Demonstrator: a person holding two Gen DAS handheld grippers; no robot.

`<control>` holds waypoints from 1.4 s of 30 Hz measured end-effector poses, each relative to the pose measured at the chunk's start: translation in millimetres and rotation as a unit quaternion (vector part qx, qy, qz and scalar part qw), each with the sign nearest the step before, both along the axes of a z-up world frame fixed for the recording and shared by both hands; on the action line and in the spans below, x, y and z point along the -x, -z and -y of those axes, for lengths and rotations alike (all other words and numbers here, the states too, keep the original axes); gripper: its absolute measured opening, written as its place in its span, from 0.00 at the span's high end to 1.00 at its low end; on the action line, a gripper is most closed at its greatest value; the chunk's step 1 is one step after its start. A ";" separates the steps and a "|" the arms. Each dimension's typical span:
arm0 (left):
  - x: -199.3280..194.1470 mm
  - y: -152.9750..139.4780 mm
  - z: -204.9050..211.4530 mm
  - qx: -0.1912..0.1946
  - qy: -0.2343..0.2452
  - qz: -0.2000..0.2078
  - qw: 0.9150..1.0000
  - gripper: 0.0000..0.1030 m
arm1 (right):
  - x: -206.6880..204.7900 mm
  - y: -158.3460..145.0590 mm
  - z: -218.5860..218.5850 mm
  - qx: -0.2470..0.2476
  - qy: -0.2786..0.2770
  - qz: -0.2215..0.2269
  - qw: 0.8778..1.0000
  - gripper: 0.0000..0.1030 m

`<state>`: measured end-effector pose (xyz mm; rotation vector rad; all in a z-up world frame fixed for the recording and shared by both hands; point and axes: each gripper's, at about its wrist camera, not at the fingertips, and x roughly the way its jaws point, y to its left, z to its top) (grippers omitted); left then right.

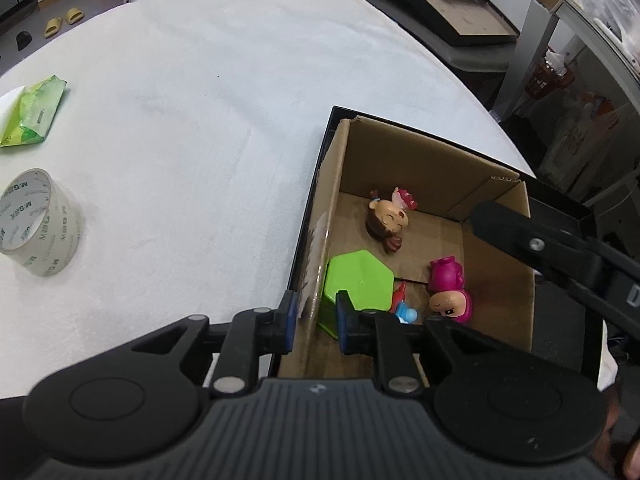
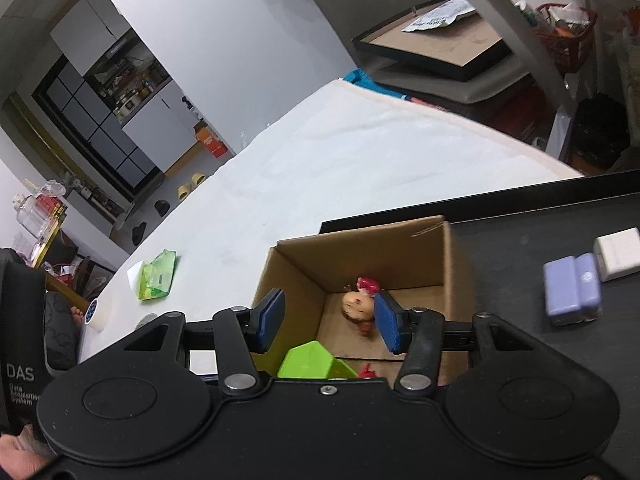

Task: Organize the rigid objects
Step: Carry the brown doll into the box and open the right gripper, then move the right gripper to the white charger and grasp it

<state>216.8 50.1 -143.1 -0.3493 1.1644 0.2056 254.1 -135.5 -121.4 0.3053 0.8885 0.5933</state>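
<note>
Left wrist view
Left gripper (image 1: 316, 316): jaws straddle the near-left wall of the cardboard box (image 1: 440, 168), one blue pad on each side; whether they pinch it cannot be told
Box: open-topped, long axis running away from the camera, standing in a black tray (image 1: 316, 184) on the white table (image 1: 200, 100)
Contents: green hexagonal block (image 1: 360, 276), doll head (image 1: 388, 220) lying face-up, magenta figure (image 1: 448, 292) lying head nearest the camera; a small red-and-blue toy (image 1: 404, 308) partly hidden

Right wrist view
Right gripper (image 2: 328, 322): released, holding nothing, above the box (image 2: 352, 256)
Doll head (image 2: 358, 306): blurred
Purple item (image 2: 572, 292) and white block (image 2: 618, 254): blurred, on the dark tray
</note>
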 end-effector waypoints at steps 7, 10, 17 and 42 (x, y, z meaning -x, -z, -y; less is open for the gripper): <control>-5.0 -1.8 10.1 -0.022 0.000 -0.009 1.000 0.74 | -3.6 -0.2 19.0 0.012 0.024 0.008 1.000 0.50; -7.3 -3.6 14.3 -0.031 0.000 -0.011 0.999 0.68 | -4.6 -0.5 26.6 0.012 0.032 0.012 0.999 0.50; -13.9 -6.1 24.5 -0.057 -0.002 -0.015 0.998 0.58 | -6.6 -0.5 46.3 0.009 0.054 0.019 0.998 0.42; -47.8 5.7 43.5 -0.103 -0.025 -0.034 0.994 0.51 | -42.8 56.9 141.1 -0.013 0.193 -0.058 0.980 0.21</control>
